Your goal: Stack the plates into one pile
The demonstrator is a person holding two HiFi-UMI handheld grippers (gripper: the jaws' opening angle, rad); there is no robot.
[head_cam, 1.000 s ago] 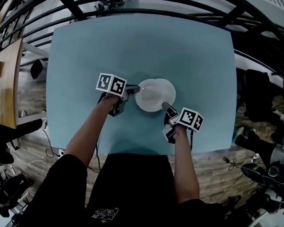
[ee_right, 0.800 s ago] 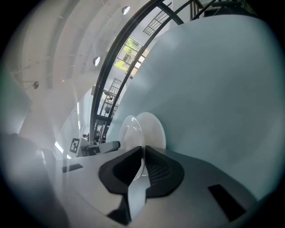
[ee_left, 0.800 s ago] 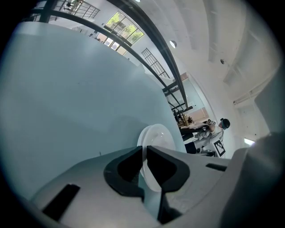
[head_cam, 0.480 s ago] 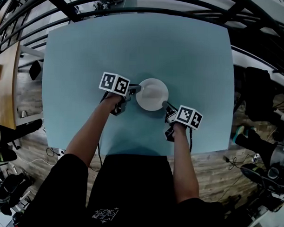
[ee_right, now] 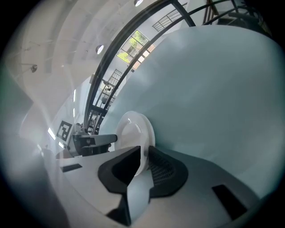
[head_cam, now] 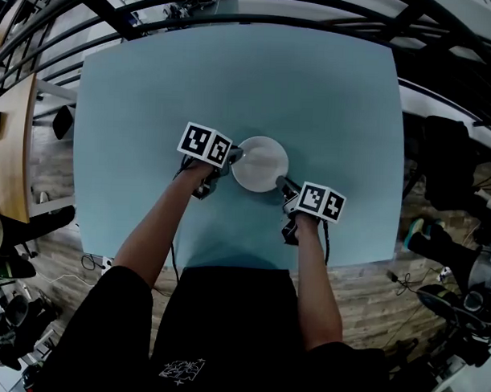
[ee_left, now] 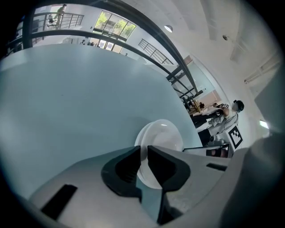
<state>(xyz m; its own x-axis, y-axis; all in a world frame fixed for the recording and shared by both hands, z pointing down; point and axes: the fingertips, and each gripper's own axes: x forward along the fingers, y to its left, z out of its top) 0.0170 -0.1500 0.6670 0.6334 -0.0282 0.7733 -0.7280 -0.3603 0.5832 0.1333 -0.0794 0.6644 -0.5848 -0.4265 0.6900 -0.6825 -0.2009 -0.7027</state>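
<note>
Left gripper (ee_left: pixel 143 153) clamps the rim of the plate pile (head_cam: pixel 260 161) at nine o'clock. Right gripper (ee_right: pixel 144 156) pinches that rim at five o'clock, above the blue table (head_cam: pixel 330 90).

Seen from the head view, the pile of plates (head_cam: pixel 260 162) reads as one white disc, and we cannot count its plates at that size. The left claw (head_cam: pixel 235 156) covers the rim on the side facing the tabletop's left edge. The right claw (head_cam: pixel 282 184) covers the rim toward the near right corner. In each gripper view the nearest stretch of rim vanishes between dark pads (ee_left: pixel 122 167) (ee_right: pixel 162 171). The person's torso (head_cam: pixel 225 327) hides part of the near edge of the tabletop (head_cam: pixel 152 99), and a dark bar (head_cam: pixel 127 17) overlaps its far left corner.
</note>
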